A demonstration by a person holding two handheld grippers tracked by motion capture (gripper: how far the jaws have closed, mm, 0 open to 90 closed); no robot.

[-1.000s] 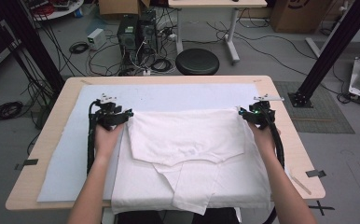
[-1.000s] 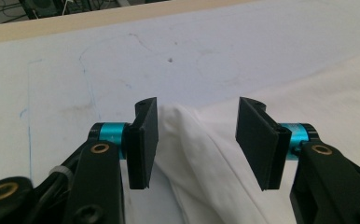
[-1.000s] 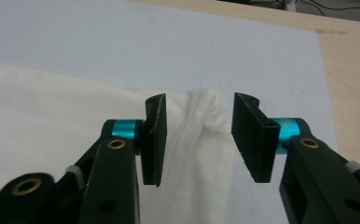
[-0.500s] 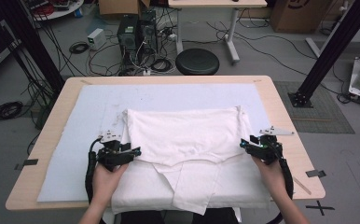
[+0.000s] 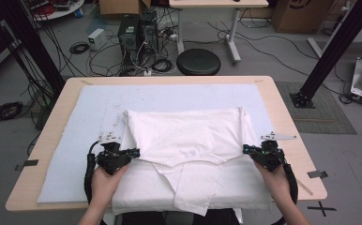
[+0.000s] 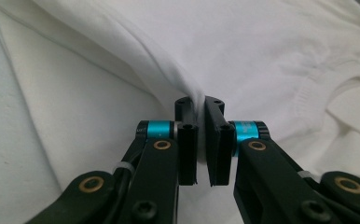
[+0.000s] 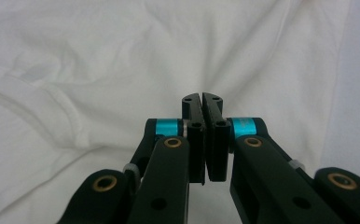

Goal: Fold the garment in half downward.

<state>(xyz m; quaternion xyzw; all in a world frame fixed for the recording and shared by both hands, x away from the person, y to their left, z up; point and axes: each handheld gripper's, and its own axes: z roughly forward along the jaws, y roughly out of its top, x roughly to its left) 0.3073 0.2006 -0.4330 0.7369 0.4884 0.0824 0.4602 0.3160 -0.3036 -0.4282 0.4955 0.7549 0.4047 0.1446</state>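
White T-shirt [image 5: 188, 140] lies folded on the pale mat [image 5: 76, 117] mid-table. Left gripper [image 5: 131, 153] has just closed, pinching a shirt fold [image 6: 194, 95] at its left edge. Right gripper [image 5: 247, 150] at the right edge has just closed, jaws pressed together, nothing visible between them.

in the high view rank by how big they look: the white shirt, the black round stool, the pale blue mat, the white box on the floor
1. pale blue mat
2. white shirt
3. black round stool
4. white box

The stool and box lie farther from the camera, so their true sizes stay unsure.
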